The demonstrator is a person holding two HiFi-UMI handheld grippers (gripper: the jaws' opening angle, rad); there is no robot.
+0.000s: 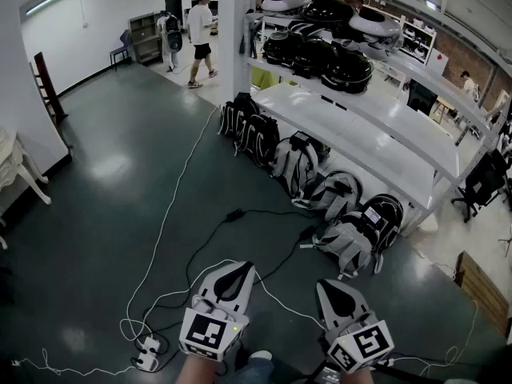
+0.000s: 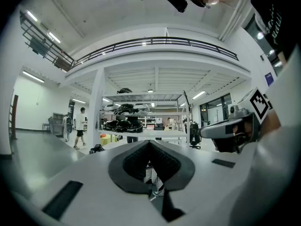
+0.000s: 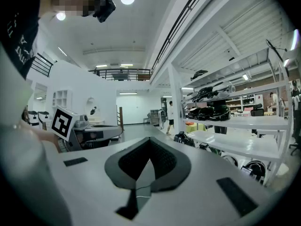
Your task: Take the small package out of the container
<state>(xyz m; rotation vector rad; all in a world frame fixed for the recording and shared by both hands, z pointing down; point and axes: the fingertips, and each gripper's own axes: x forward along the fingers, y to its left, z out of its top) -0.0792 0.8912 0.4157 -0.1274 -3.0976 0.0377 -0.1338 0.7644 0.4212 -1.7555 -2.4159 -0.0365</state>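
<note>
**Before the reach: no container in sight**

We held both tools low in front of us, over the dark floor (image 1: 104, 174). The left gripper (image 1: 238, 269) had its jaws pressed together on nothing, and the right gripper (image 1: 330, 286) was likewise closed and empty. We could find neither the small package nor its container in any view, so we judged that the task proper had not begun.

Ahead stood a white shelving rack (image 1: 352, 130) with backpacks (image 1: 352, 234) lined up beneath it. White cables (image 1: 172, 214) trailed to a power strip (image 1: 148, 357) near our feet.

The next move, we reckoned, called for finding the container first. Then one gripper's jaws would have to spread before they could come down over the package.
</note>
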